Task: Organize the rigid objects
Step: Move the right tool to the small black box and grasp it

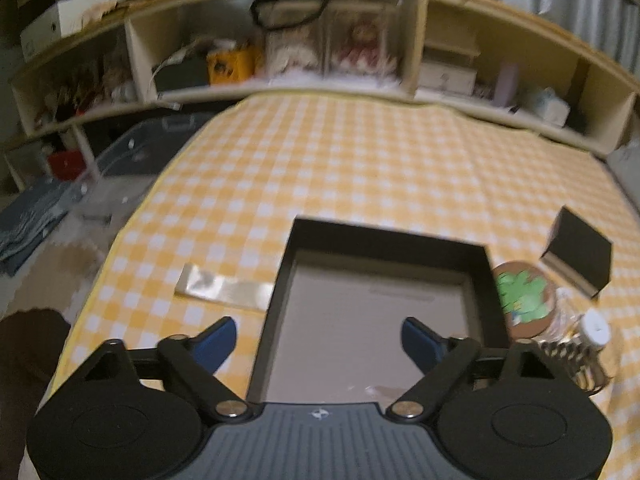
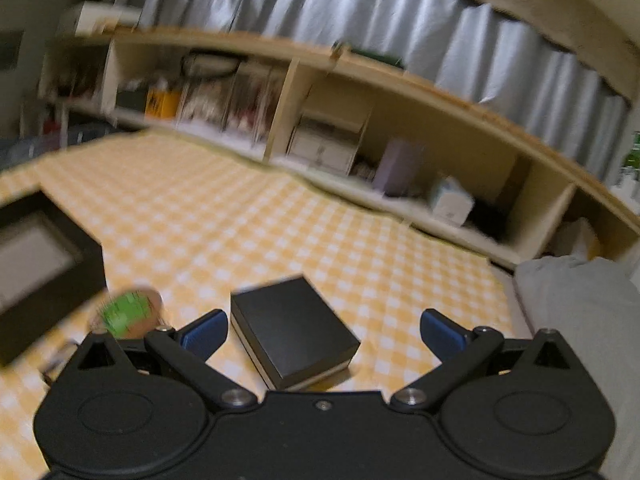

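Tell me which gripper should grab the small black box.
Right. The right gripper is open, with the small black box lying between its fingers; the left gripper hangs over the open tray.

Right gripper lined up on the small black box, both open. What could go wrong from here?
1. The black box lies skewed to the right gripper, so the jaws may close on corners and twist it.
2. The coaster, bottle and watch crowd the tray wall; a sweep toward the tray could knock them.
3. The right view is blurred, so alignment is uncertain.
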### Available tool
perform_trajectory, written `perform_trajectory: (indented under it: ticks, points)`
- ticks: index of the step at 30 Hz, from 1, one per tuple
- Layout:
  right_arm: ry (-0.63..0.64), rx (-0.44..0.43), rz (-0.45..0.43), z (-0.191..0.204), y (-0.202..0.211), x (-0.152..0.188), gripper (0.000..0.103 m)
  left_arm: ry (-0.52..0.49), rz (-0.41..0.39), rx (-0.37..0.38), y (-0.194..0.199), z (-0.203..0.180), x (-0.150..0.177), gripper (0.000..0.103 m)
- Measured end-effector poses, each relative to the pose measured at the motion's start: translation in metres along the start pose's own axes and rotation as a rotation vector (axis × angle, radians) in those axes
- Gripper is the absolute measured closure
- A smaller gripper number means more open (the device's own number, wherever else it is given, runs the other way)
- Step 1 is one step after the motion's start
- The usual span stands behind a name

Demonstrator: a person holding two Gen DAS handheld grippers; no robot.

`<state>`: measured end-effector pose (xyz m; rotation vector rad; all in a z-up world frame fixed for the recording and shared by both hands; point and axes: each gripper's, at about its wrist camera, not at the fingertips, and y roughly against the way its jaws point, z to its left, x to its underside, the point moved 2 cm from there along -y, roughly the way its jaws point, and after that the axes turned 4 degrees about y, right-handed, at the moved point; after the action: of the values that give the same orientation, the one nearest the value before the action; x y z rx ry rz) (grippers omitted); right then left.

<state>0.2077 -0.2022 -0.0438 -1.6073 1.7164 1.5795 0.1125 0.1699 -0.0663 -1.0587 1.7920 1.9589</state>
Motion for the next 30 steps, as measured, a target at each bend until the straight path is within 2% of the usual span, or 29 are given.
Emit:
perform_trajectory:
  ticks: [3,6,7,9,13,15,19,21,23,26,28,30]
  points:
    - [0.005,-0.107,0.049,-0.004,-0.030,0.007,0.000,0.006,0.038,-0.015,-0.012,0.008,0.002,0.031]
    - [-0.071,-0.166,0.052,-0.014,-0.052,0.012,0.000,0.017,0.066,-0.009,-0.020,0.013,0.004,0.043]
    - [-0.108,-0.181,0.049,-0.019,-0.058,0.011,0.000,0.019,0.074,-0.005,-0.022,0.014,0.004,0.047]
    - [-0.185,-0.207,0.024,-0.030,-0.073,0.009,0.000,0.025,0.087,0.001,-0.027,0.016,0.004,0.050]
    - [-0.410,-0.192,-0.054,-0.051,-0.101,0.013,0.000,0.023,0.109,-0.017,-0.035,0.018,0.006,0.060]
    - [-0.491,-0.215,-0.047,-0.055,-0.117,0.023,0.000,0.026,0.124,-0.026,-0.040,0.019,0.007,0.064]
    - [-0.450,-0.200,-0.037,-0.049,-0.135,0.030,0.000,0.019,0.143,-0.042,-0.048,0.022,0.007,0.072]
    - [-0.478,-0.232,-0.045,-0.050,-0.139,0.034,0.000,0.014,0.148,-0.050,-0.050,0.022,0.007,0.076]
    - [-0.500,-0.318,-0.018,-0.046,-0.140,0.037,0.000,0.015,0.151,-0.057,-0.051,0.023,0.005,0.085]
    - [-0.407,-0.450,0.049,-0.032,-0.135,0.033,0.000,0.032,0.155,-0.047,-0.050,0.026,0.004,0.095]
    - [-0.343,-0.549,0.120,-0.023,-0.129,0.029,0.000,0.031,0.153,-0.038,-0.047,0.027,0.005,0.096]
    - [-0.300,-0.572,0.165,-0.015,-0.124,0.024,0.000,0.031,0.147,-0.039,-0.047,0.026,0.003,0.096]
